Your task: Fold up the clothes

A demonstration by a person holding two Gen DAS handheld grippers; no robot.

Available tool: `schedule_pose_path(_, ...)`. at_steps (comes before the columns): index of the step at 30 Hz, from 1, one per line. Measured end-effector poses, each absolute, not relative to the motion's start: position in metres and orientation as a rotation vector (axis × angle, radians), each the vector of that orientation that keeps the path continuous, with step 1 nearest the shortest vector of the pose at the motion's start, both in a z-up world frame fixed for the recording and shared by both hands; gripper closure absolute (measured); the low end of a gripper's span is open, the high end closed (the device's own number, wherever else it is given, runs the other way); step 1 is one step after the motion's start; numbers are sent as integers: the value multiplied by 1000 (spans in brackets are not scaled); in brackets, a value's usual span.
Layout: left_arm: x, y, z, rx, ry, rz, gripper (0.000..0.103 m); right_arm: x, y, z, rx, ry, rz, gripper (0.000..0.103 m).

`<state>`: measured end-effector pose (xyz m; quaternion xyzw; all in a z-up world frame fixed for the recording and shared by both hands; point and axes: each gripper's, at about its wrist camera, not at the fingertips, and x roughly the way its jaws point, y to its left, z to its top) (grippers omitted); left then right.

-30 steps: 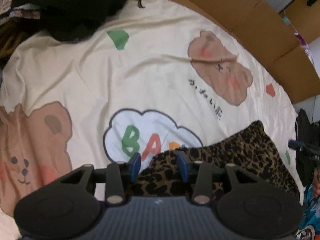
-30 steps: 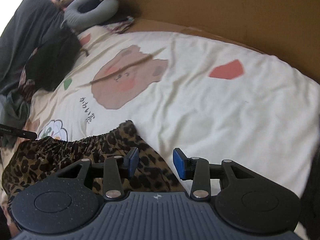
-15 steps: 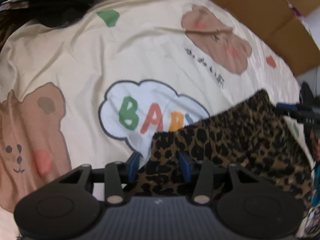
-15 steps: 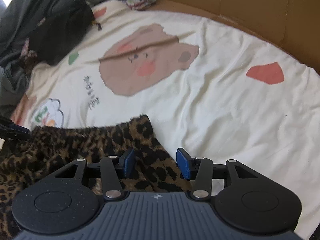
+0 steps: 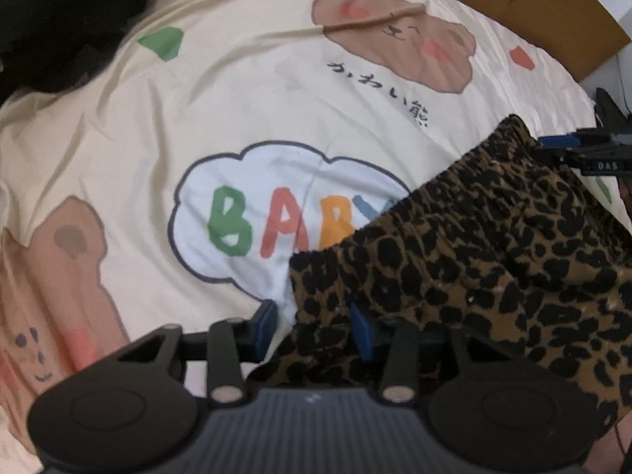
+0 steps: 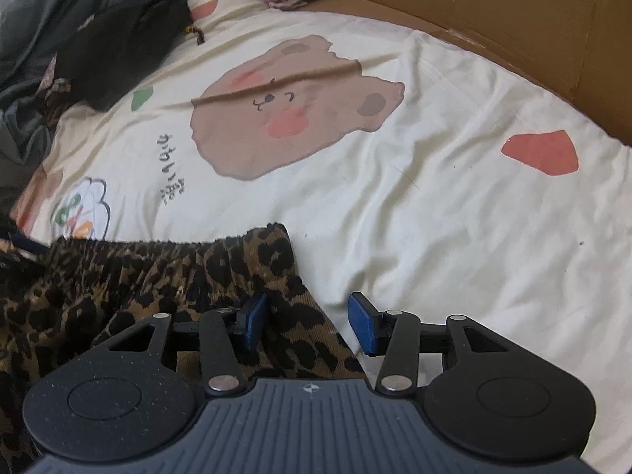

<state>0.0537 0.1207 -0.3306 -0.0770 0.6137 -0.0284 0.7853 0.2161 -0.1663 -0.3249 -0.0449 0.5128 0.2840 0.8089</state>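
Left gripper [image 5: 312, 326] first: jaws spread, a corner of the leopard-print garment [image 5: 474, 260] lying between the blue pads, not visibly pinched. Right gripper [image 6: 306, 322]: jaws spread as well, the opposite corner of the gathered waistband sitting between them, the right-hand pad clear of the cloth. Outward now: the waistband runs taut-ish from one gripper to the other, stretched across the bear-print bedsheet [image 6: 434, 205]. Compared with a second ago, the garment has slid up the bed, and its edge now covers the tail of the "BABY" cloud [image 5: 276, 217] where before it sat bunched low at the left gripper. So, by my reading, the piece is being drawn out flat, ready for a fold. Dark clothes [image 6: 118, 39] sit heaped at the far side, cardboard [image 6: 493, 8] walls the bed beyond.
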Motion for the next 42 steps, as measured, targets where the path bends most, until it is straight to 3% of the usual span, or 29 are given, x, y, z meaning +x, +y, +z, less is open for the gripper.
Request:
schedule_pose_path(3,54,116,-332,-167,1330,-66,74,215,-167,-325,-83,1092,612,62)
schedule_pose_path(5,53,116,-332,-170,1331,-66,75,214,-167,-323,-85,1090,617,78)
schedule_pose_path(11,47,114,-321,-145,1273,-45,85,210,-166,-319,-91,1082,631,95)
schedule_pose_path(29,109,92,-252,-14,1007,-68,88,205,-210,-261,-26,926,484,99)
schedule_pose_path(42,156,74,-257,51,961,-137,88,218,-235,-264,-1,921,374,99)
